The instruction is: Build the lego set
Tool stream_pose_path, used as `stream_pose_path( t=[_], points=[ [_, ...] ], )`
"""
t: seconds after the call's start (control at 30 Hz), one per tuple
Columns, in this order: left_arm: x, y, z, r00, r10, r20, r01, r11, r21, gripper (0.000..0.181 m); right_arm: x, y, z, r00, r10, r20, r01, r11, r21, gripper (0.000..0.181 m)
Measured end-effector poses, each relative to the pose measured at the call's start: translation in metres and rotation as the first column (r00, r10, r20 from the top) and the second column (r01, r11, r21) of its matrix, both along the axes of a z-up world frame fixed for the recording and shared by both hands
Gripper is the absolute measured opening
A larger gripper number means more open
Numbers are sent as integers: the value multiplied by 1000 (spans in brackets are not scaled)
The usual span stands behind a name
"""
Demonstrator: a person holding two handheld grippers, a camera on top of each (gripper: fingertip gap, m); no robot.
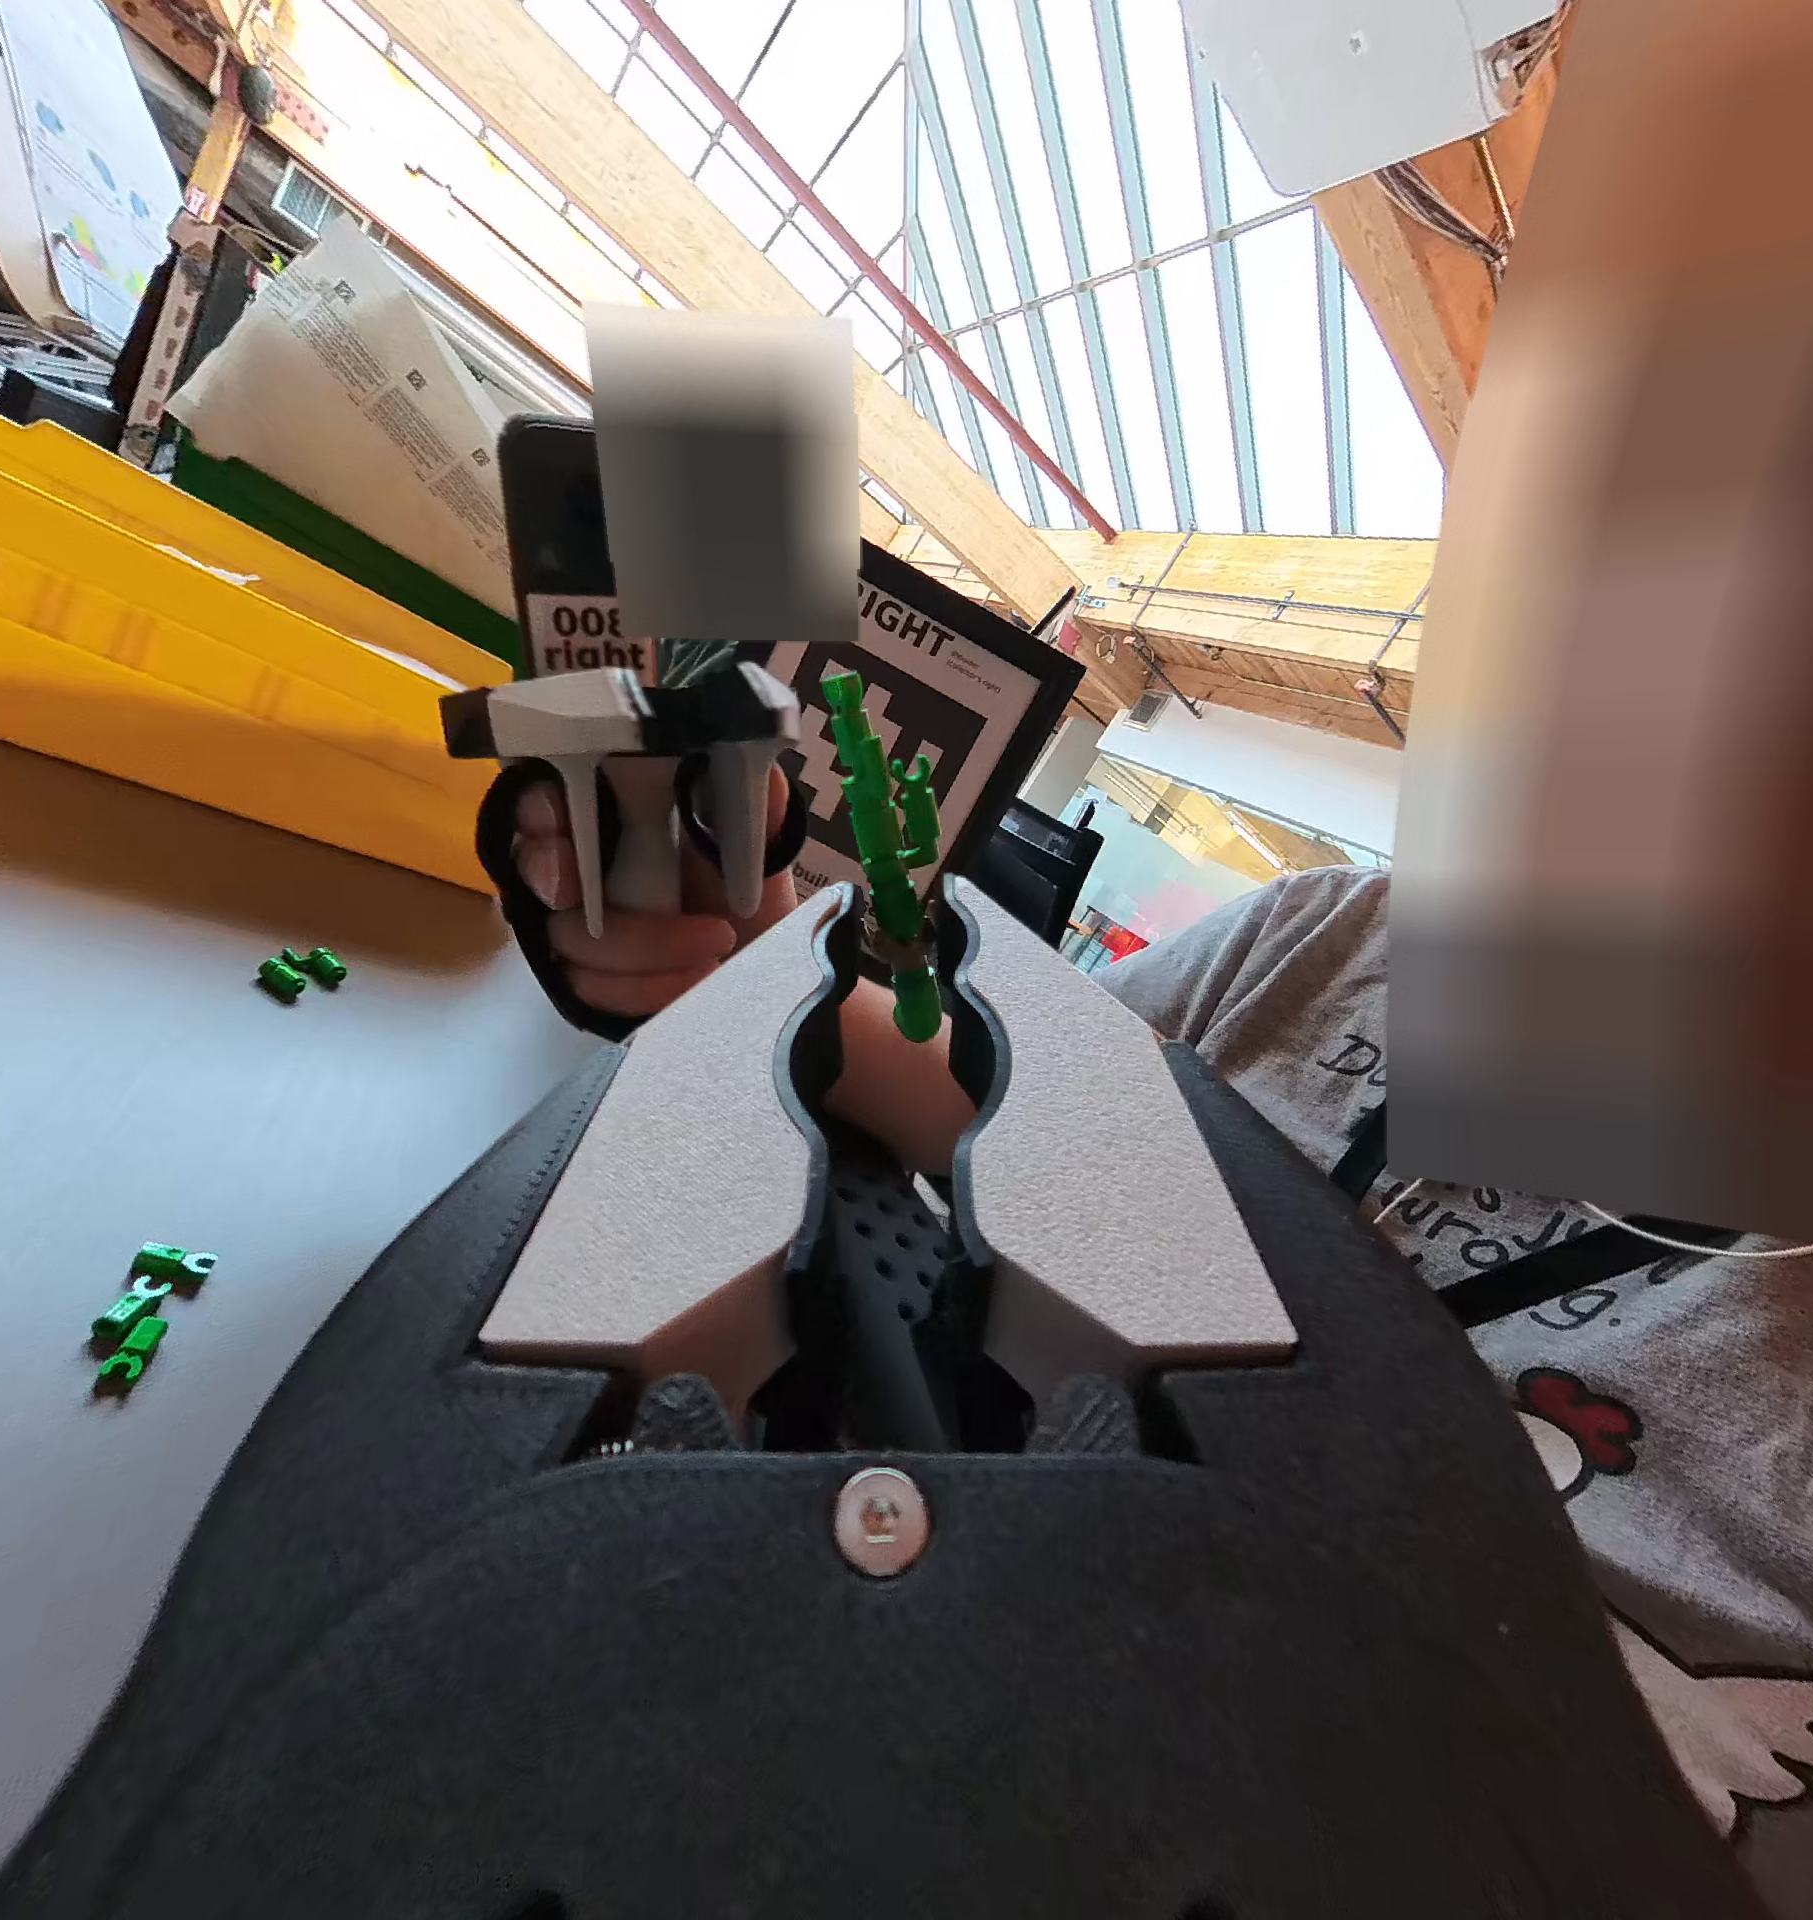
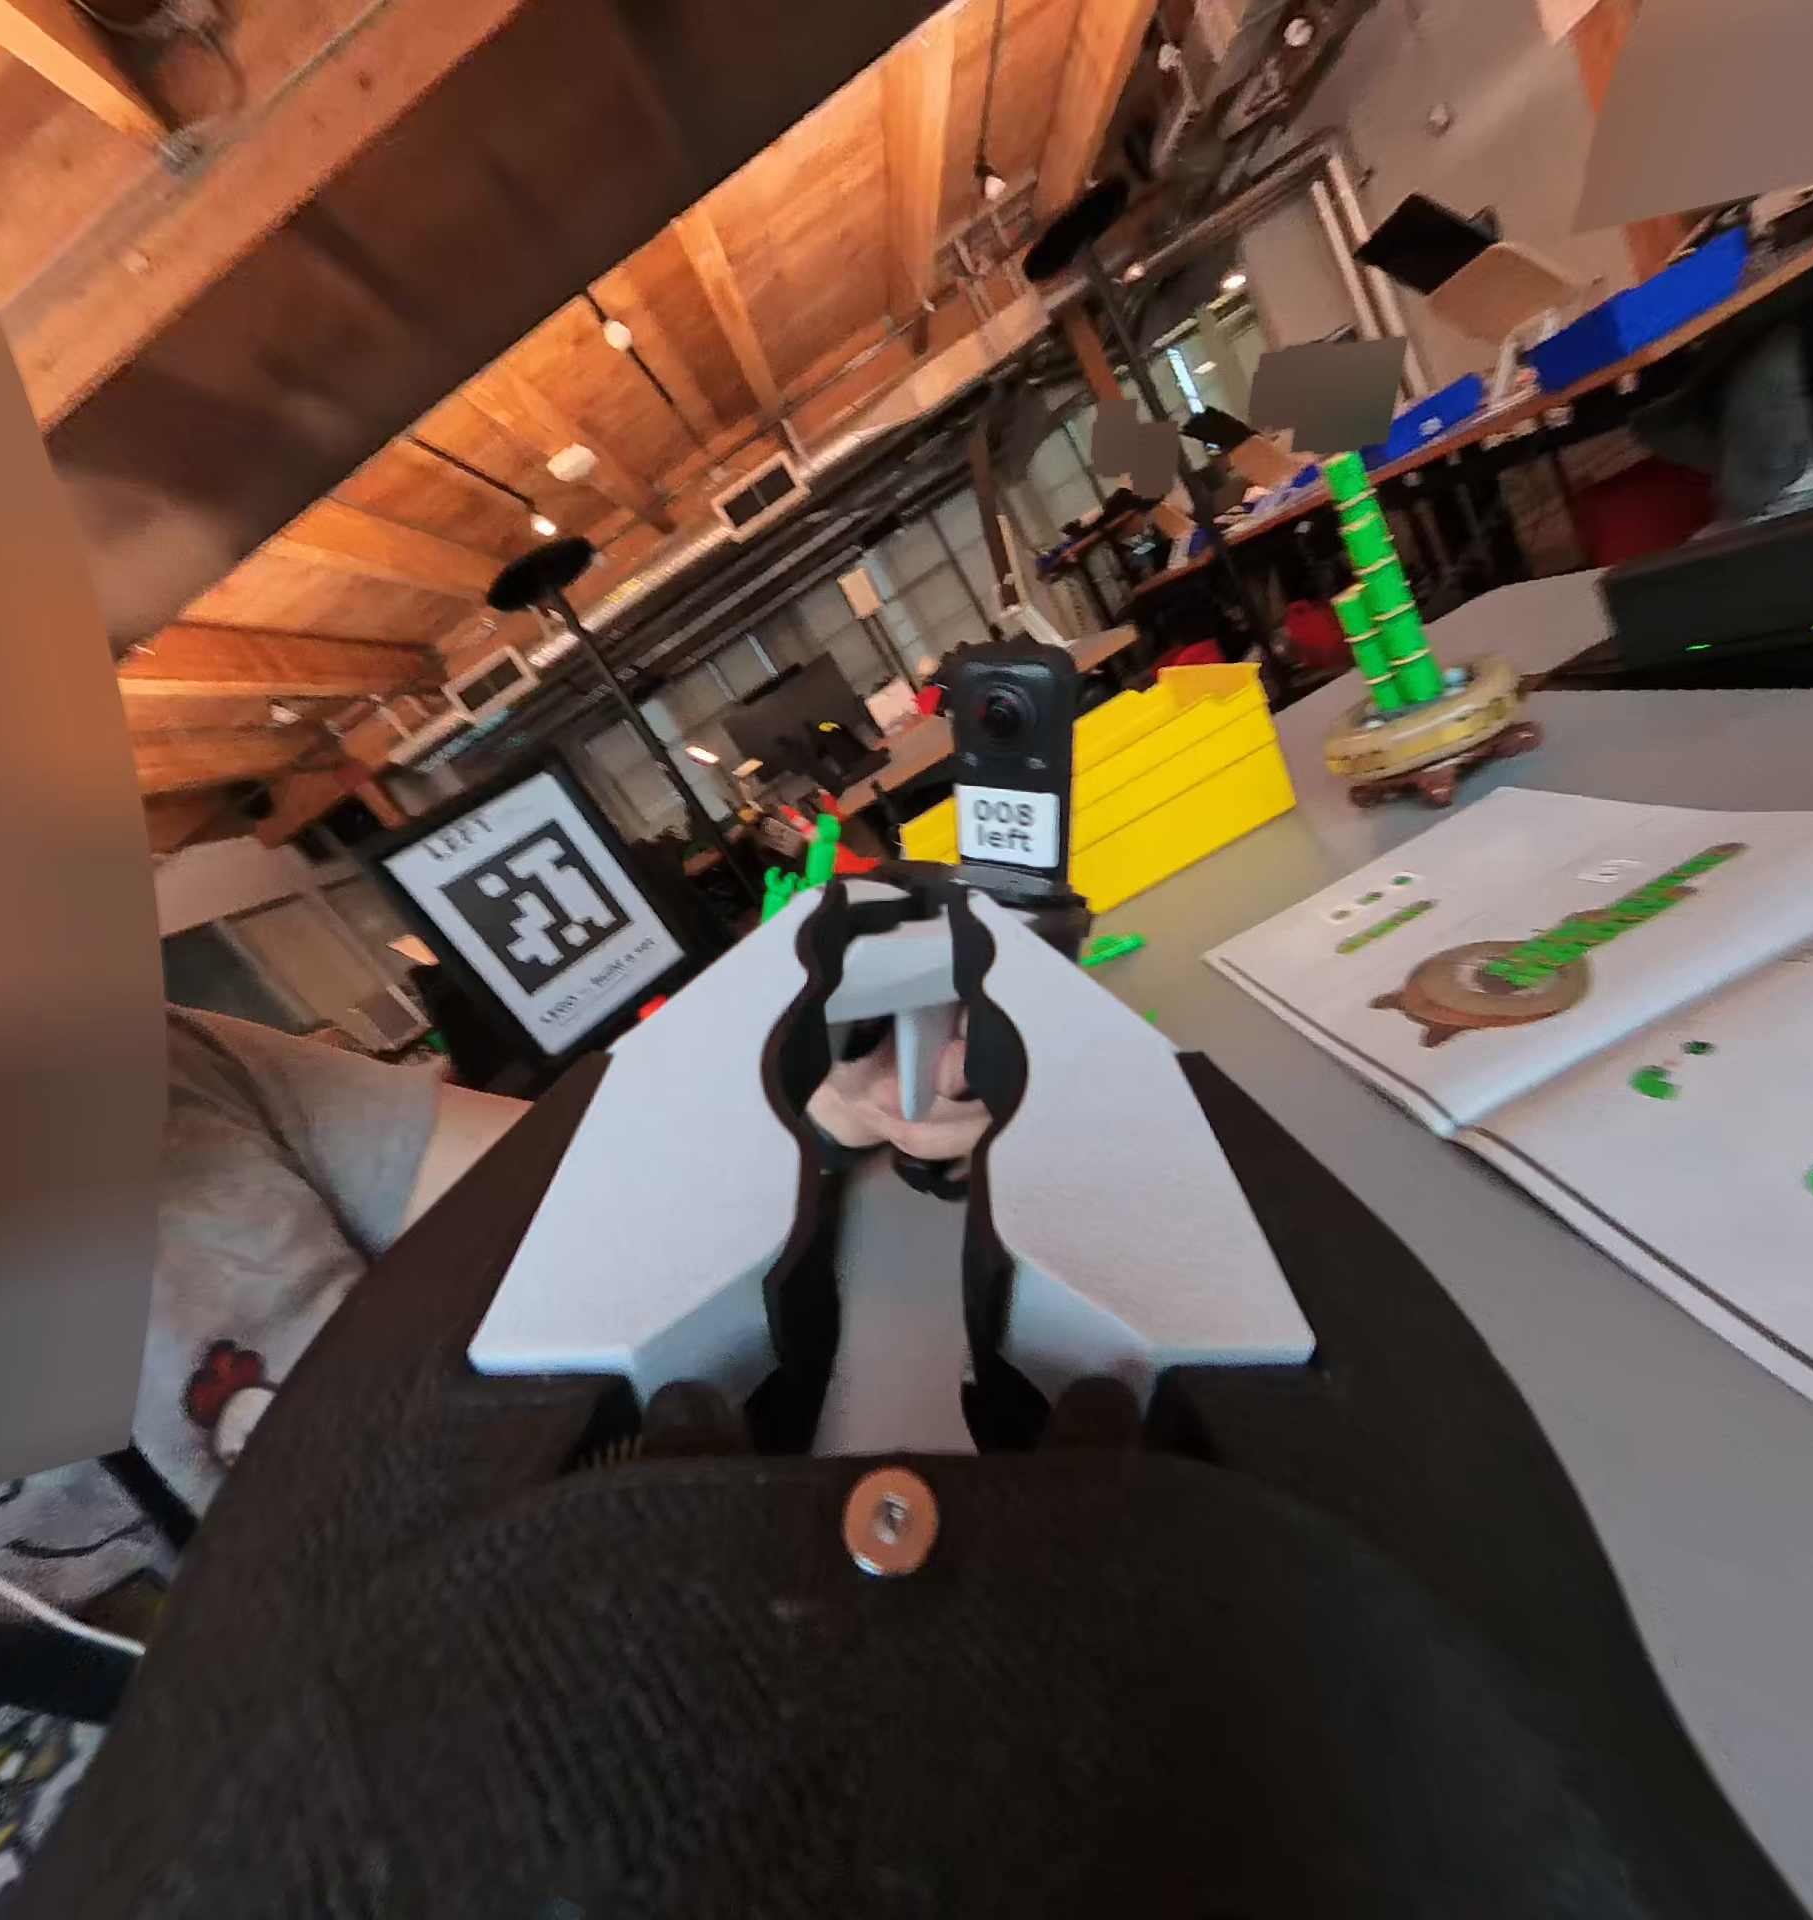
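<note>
My left gripper is shut on a green bamboo stalk made of stacked round pieces with a small side branch, and holds it up in the air. The stalk also shows in the right wrist view, just left of my right gripper. That gripper is open and empty, its jaws a small gap apart. It faces the left gripper and also shows in the left wrist view. A round tan base with taller green stalks stands on the table at the far right.
An open instruction booklet lies on the grey table at right. Yellow bins stand at the back. Loose green pieces and more lie on the table at left. A person's grey shirt is close by.
</note>
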State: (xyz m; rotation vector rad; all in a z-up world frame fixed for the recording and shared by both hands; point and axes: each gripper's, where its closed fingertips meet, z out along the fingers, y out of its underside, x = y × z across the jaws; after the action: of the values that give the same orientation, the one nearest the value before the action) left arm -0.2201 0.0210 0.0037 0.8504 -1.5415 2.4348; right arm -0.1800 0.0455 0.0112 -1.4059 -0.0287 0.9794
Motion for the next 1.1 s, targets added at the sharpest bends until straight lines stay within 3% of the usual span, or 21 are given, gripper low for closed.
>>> stream_pose_path(
  t=[0.1,0.5,1.1],
  points=[
    [0,-3,-2,1000,-13,-4,13,1000,6,12,-3,-1,10,995,53,-90,-51,998,34,18],
    [-1,-11,-7,999,-40,-9,41,998,40,12,-25,-5,7,982,159,-99,-160,987,-7,5],
    [-1,-11,-17,999,-13,-42,18,993,121,12,-25,-2,-2,977,165,-132,-174,983,-61,9]
  ],
)
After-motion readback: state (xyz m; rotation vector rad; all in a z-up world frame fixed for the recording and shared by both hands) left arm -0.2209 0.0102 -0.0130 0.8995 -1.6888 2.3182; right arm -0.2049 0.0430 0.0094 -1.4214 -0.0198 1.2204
